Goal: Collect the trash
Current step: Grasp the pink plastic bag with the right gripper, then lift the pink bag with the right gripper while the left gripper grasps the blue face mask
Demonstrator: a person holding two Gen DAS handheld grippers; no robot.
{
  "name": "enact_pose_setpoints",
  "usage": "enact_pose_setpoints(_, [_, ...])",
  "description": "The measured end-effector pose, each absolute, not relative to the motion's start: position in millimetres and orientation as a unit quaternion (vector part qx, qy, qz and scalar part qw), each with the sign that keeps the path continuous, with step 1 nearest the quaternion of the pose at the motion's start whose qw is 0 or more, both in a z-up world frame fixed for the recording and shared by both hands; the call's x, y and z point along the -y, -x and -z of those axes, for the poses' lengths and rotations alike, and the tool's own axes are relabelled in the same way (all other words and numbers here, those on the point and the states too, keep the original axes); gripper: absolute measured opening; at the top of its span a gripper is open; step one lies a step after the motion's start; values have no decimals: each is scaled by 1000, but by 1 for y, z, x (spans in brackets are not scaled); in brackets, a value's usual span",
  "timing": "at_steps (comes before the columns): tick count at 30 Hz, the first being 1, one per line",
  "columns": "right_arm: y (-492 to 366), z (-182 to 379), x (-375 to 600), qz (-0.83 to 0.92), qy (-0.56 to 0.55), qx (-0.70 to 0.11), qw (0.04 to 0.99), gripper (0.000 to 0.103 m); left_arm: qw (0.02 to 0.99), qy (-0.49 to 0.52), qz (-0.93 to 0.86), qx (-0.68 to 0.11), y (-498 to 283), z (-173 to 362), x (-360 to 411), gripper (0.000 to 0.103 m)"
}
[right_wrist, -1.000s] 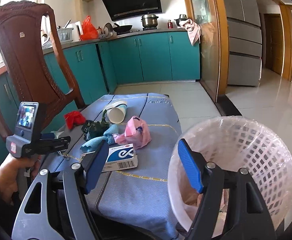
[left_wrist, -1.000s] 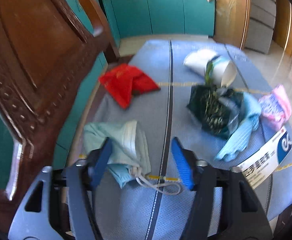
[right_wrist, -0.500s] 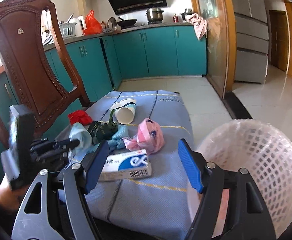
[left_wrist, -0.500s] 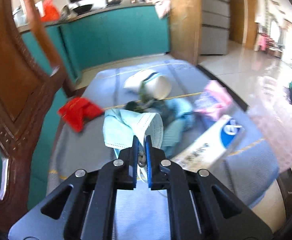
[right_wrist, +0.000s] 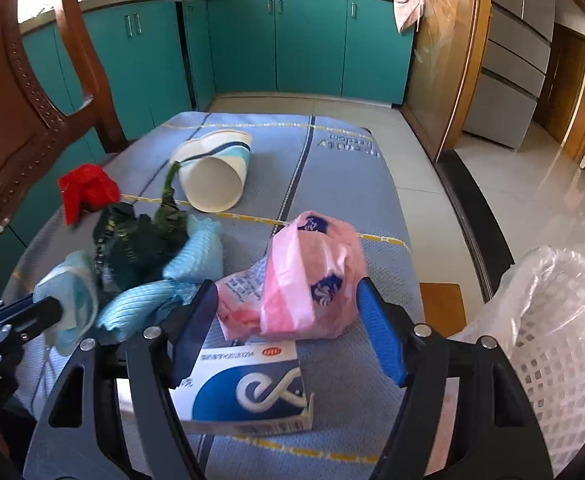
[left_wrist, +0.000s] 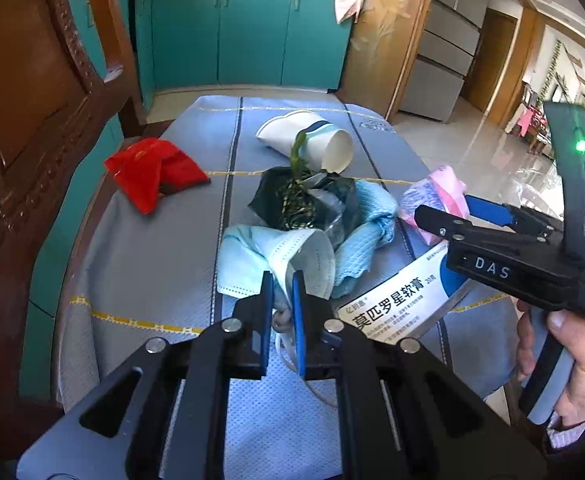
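The left gripper (left_wrist: pixel 282 300) is clamped on the face mask (left_wrist: pixel 288 258), which bunches just ahead of its tips; lift clear before swinging right to the basket (right_wrist: pixel 552 320). The right gripper (right_wrist: pixel 288 328) gapes empty around the pink bag (right_wrist: pixel 312 276); lower, then squeeze.

"DAS" in white on the black body of the right tongs (left_wrist: pixel 488 210). White-blue box (left_wrist: pixel 400 304): "莫匹罗星软膏", small "亿则康" above it; other print too small to read.
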State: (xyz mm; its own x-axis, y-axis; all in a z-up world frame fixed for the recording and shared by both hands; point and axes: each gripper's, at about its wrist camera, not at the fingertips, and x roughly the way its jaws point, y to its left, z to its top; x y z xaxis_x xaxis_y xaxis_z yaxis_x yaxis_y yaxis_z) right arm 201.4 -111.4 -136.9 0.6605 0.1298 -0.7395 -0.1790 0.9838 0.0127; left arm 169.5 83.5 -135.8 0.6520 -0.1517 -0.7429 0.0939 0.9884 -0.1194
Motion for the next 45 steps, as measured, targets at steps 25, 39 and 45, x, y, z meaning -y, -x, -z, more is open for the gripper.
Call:
enact_pose_setpoints(25, [-186, 117, 102, -159, 78, -378, 909, 53, 907, 62, 37, -415, -172, 136, -99, 57])
enact_pose_setpoints(39, [-200, 133, 122, -137, 14, -411, 901, 77, 908, 60, 33, -412, -172, 137, -98, 68])
enact_pose_setpoints(45, [-205, 143, 119, -135, 6, -421, 897, 77, 902, 55, 24, -427, -178, 143, -97, 79])
